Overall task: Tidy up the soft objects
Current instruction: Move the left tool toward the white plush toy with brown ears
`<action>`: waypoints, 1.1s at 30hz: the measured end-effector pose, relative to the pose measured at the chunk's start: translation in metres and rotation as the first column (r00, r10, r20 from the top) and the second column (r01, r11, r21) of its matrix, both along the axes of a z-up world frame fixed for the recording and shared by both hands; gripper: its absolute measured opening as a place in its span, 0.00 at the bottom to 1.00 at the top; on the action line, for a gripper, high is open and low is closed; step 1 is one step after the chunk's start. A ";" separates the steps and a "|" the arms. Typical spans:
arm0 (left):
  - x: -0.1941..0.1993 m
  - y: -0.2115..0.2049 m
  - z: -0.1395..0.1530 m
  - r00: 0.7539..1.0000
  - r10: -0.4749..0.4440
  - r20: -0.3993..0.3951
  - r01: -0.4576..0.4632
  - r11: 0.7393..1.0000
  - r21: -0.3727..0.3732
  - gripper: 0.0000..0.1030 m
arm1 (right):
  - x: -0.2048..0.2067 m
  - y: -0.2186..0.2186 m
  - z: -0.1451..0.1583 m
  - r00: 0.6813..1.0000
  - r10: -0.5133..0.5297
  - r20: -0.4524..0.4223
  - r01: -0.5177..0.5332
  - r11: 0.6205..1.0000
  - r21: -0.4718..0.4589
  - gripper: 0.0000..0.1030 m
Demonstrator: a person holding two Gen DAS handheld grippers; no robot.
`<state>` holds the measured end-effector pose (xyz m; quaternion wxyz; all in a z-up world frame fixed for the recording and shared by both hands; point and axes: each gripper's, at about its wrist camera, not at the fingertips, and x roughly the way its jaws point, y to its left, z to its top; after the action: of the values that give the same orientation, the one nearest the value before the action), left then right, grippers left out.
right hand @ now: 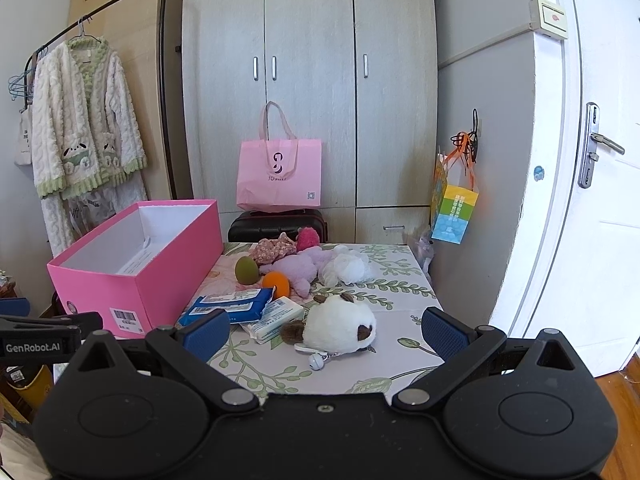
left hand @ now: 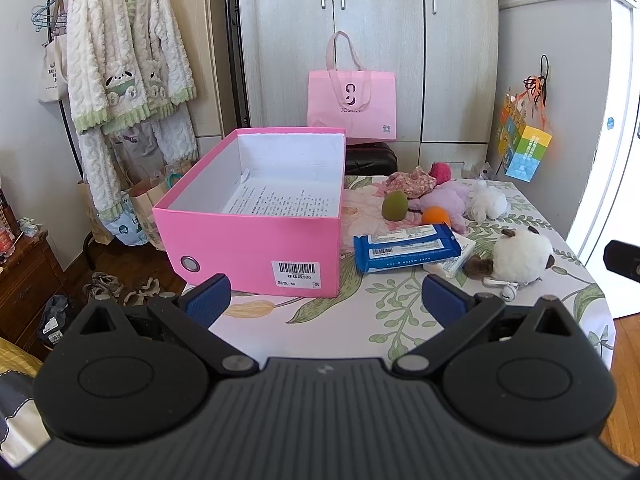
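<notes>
Room: bedroom with a grey wardrobe (right hand: 308,80), a white door (right hand: 592,160) and a clothes rack bearing a fluffy cream-and-green robe (left hand: 120,60).
Surface: table (right hand: 400,320) under a cloth printed with green leaves and flowers.
Left gripper (left hand: 326,300): held level at the near edge, facing the box; blue ribbed pads (left hand: 208,300) spread wide, nothing between them.
Right gripper (right hand: 326,330): held level at the near edge, aimed at the round plush; fingers spread wide, empty.
Pink box (left hand: 256,248): rigid cardboard, rectangular, lidless, at the table's left edge; white lining, one printed sheet of paper inside, barcode label on its near end.
White plush (right hand: 340,324): round, fuzzy, brown ears, a small bell at its front; nearest the near edge, right of the box.
Wipes pack (left hand: 404,246): flat blue plastic, lying over a white packet (right hand: 276,316), just beside the box.
Far pile: green egg-shaped sponge (left hand: 394,205), orange sponge (left hand: 436,216), lilac plush (right hand: 296,268), white mesh puff (right hand: 346,268), floral cloth (right hand: 274,248), pink pompom (right hand: 308,238), bunched together toward the far edge.
Beyond the table: pink tote bag (left hand: 352,104) upright on a dark suitcase.
</notes>
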<state>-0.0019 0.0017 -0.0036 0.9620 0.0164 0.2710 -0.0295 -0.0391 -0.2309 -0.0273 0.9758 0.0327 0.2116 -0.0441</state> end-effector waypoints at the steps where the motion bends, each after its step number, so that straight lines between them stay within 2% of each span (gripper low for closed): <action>1: 0.000 0.001 0.000 1.000 -0.001 0.003 0.001 1.000 0.002 1.00 | 0.000 0.001 0.001 1.000 0.000 0.000 0.000 1.000 -0.002 1.00; 9: -0.003 -0.004 -0.002 1.000 -0.006 0.018 0.005 1.000 0.030 1.00 | -0.003 0.004 -0.003 1.000 0.006 0.009 -0.006 1.000 -0.019 1.00; 28: -0.002 -0.003 -0.004 1.000 -0.007 0.024 0.007 1.000 0.031 1.00 | -0.004 0.003 -0.004 1.000 0.011 0.014 -0.011 1.000 -0.024 1.00; 33: -0.006 -0.002 -0.001 0.997 -0.032 0.073 0.031 0.999 0.012 1.00 | -0.007 0.003 0.000 0.999 0.019 0.028 -0.018 0.999 -0.050 1.00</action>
<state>-0.0077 -0.0001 -0.0045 0.9705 0.0269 0.2357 -0.0425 -0.0460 -0.2282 -0.0277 0.9796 0.0068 0.1968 -0.0399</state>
